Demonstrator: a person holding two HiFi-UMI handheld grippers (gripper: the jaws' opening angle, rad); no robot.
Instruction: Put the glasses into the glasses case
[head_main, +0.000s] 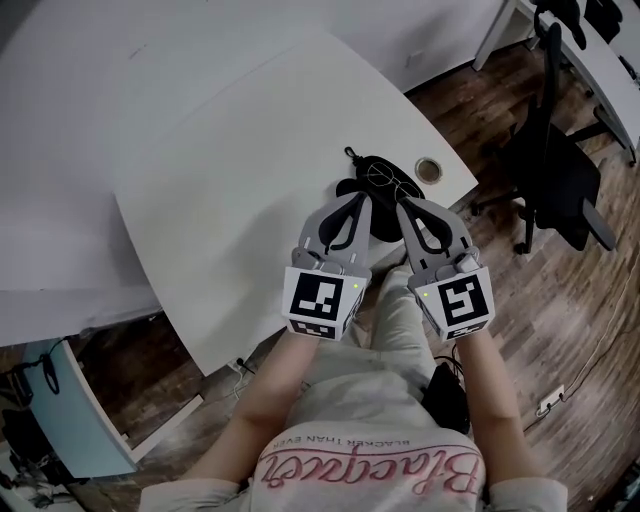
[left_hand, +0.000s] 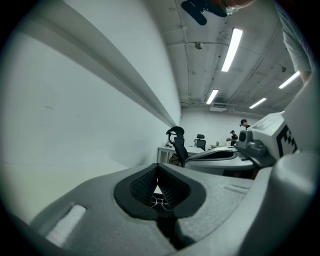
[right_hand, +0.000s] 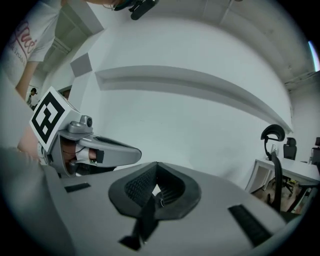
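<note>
The black glasses case (head_main: 372, 222) lies near the front right edge of the white table (head_main: 230, 190). Thin wire glasses (head_main: 384, 179) rest on top of it. My left gripper (head_main: 363, 200) reaches over the case's near left side and my right gripper (head_main: 402, 208) sits at its near right side. Both point away from the person. In the left gripper view the jaws meet at the tips (left_hand: 157, 169), and a bit of the wire glasses (left_hand: 159, 201) shows through the gap behind them. The right gripper (right_hand: 156, 165) is likewise shut, with a small wire end (right_hand: 161, 202) in its gap.
A round cable hole (head_main: 428, 170) sits in the table just right of the case. A black office chair (head_main: 555, 165) stands on the wood floor to the right. The table's front edge runs just below the grippers, above the person's lap. A pale blue cabinet (head_main: 75, 425) stands lower left.
</note>
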